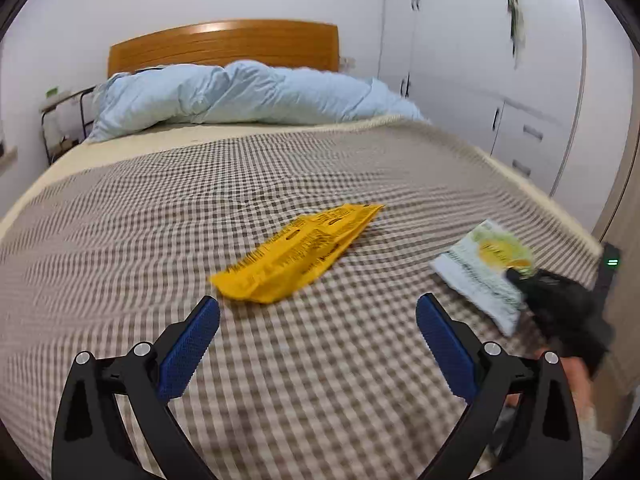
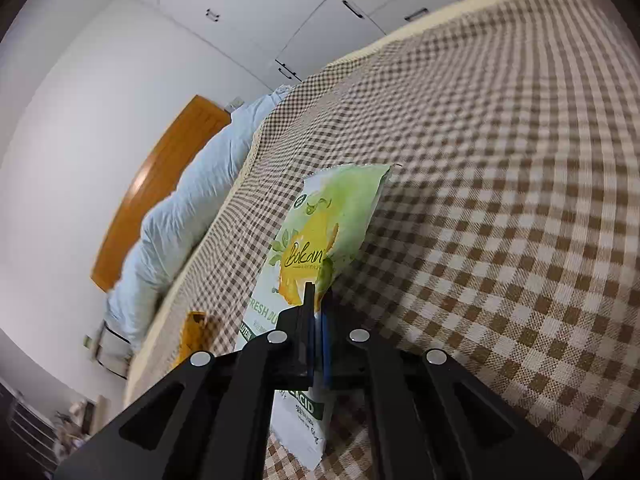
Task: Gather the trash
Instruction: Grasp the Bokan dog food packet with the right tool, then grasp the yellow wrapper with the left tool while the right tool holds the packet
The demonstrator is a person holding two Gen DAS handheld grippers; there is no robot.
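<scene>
Your right gripper [image 2: 318, 304] pinches the white-and-green lemon-print snack wrapper [image 2: 320, 236] by 1 thin edge above the brown checked bedspread [image 2: 500, 200]; it may slip free. Your left gripper [image 1: 318, 320] gapes wide just short of the flat yellow printed wrapper [image 1: 296, 252].

Checked bedspread [image 1: 200, 200], blue duvet [image 1: 224, 92], headboard [image 1: 224, 46]

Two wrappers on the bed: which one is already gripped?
The green-and-white wrapper, clamped in the right gripper. The yellow wrapper lies free ahead of the open left gripper.
</scene>
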